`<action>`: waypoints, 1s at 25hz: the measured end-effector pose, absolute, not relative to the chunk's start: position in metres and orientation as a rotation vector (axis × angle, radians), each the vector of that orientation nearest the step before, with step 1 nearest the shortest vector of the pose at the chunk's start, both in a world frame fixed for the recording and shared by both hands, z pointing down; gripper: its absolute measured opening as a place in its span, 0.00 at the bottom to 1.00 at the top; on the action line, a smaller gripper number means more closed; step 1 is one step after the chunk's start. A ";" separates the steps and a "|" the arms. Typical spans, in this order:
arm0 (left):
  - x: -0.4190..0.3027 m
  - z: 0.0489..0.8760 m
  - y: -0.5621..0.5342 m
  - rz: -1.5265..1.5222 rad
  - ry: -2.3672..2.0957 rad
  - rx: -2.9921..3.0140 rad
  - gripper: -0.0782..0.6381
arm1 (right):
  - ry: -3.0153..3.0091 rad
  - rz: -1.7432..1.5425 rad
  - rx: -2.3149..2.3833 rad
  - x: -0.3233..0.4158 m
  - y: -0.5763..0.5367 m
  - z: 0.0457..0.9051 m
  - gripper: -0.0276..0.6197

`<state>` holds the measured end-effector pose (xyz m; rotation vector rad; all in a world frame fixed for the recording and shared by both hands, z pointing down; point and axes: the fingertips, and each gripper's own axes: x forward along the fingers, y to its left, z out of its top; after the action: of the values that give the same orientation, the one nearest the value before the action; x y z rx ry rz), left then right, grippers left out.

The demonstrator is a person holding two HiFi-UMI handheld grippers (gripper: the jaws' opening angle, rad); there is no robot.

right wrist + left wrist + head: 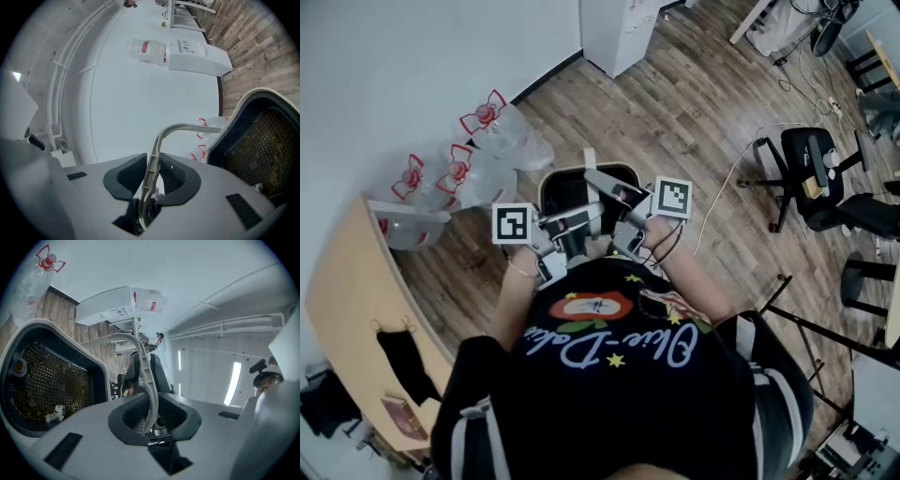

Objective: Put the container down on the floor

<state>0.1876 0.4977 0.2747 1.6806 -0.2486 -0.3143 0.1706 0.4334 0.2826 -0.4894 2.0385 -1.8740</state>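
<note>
The container [562, 192] is a black bin with a pale rim and a dark mesh liner, held just in front of the person above the wooden floor. Its thin pale handle [143, 362] arches up from the rim. My left gripper [151, 417] is shut on that handle, and my right gripper [151, 180] is shut on the handle [161, 136] too. In the head view the left gripper [546, 246] and right gripper [630, 223] sit side by side over the bin's near edge. Debris lies in the mesh liner [49, 380].
Several clear water bottles with red caps [478, 155] lie by the wall left of the bin. A light wooden table [356, 319] stands at the left. A white cabinet [619, 28] is at the back, and black office chairs [811, 173] stand at the right.
</note>
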 end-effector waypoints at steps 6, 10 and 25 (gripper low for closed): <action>0.194 0.276 0.497 -0.311 -0.259 1.695 0.18 | 2.029 -1.876 -0.477 0.178 0.433 0.284 0.16; 0.202 0.277 0.496 -0.303 -0.271 1.690 0.18 | 2.027 -1.879 -0.468 0.186 0.432 0.284 0.16; 0.247 0.274 0.489 -0.377 -0.323 1.690 0.18 | 2.069 -1.900 -0.406 0.228 0.427 0.280 0.16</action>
<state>0.2466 0.4891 0.2741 1.6897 -0.3229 -0.3768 0.2278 0.4265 0.2800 -0.4063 2.0693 -1.9000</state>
